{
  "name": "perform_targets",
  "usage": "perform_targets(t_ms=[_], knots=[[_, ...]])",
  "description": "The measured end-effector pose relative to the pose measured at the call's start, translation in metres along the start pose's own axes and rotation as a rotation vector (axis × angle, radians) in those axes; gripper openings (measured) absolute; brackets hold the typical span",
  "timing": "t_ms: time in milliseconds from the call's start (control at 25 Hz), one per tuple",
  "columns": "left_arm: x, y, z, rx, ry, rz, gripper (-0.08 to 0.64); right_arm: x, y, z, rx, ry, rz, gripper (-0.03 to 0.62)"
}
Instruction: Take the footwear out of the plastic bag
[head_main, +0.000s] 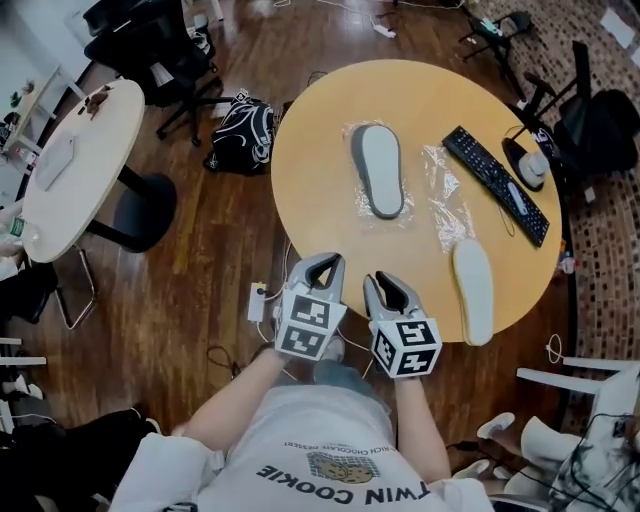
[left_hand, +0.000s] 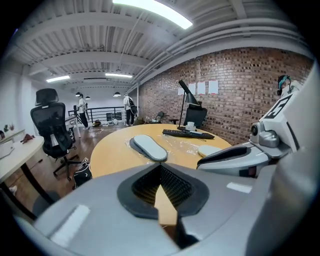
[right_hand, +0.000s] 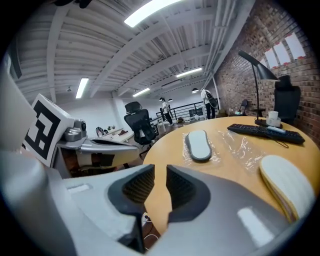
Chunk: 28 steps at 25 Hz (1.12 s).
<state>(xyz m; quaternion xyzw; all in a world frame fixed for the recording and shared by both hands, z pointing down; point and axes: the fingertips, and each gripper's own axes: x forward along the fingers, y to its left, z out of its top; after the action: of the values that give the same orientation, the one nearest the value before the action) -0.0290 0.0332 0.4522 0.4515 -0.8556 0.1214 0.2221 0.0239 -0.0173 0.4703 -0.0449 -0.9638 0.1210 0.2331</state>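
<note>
shirt (head_main: 340, 470) print, nearest, reads "twin cookie". two grippers held over the near edge of the round table (head_main: 320, 150): left gripper (head_main: 322, 262) has its jaw tips together with nothing held; right gripper (head_main: 388, 283) has its jaws a narrow gap apart, also empty. footwear count is two: one cream slipper (head_main: 473, 290) lies bare at the near right rim; one grey slipper (head_main: 380, 170) lies mid-table with clear plastic round it, and i cannot tell whether it is inside or on top. one loose plastic bag (head_main: 445, 205) lies between them. one keyboard (head_main: 495, 185) beyond, lettering unreadable.
</note>
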Motion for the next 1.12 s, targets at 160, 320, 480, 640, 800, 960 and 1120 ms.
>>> perform_targets(t_ms=[160,320,480,640,800,960,1120], knots=[[-0.039,0.004,-0.020,-0.029,-0.010,0.019,0.003,-0.009,0.039,-0.009,-0.009,0.004,0.023,0.068],[-0.087,0.005,-0.043,-0.050,-0.014,0.031,0.003,-0.026,0.083,-0.022,-0.007,0.006,0.038,0.060],[-0.138,-0.001,-0.068,-0.062,-0.027,0.033,0.003,-0.051,0.129,-0.044,-0.018,0.005,0.045,0.052],[-0.190,-0.015,-0.091,-0.073,-0.044,0.018,0.003,-0.085,0.170,-0.066,-0.026,-0.007,0.028,0.048],[-0.231,-0.035,-0.108,-0.082,-0.059,-0.010,0.003,-0.119,0.197,-0.081,-0.019,-0.022,-0.006,0.041],[-0.256,-0.058,-0.117,-0.090,-0.069,-0.045,0.003,-0.148,0.213,-0.096,-0.029,-0.015,-0.041,0.026],[-0.272,-0.078,-0.123,-0.085,-0.072,-0.077,0.003,-0.171,0.221,-0.109,-0.020,-0.008,-0.069,0.023]])
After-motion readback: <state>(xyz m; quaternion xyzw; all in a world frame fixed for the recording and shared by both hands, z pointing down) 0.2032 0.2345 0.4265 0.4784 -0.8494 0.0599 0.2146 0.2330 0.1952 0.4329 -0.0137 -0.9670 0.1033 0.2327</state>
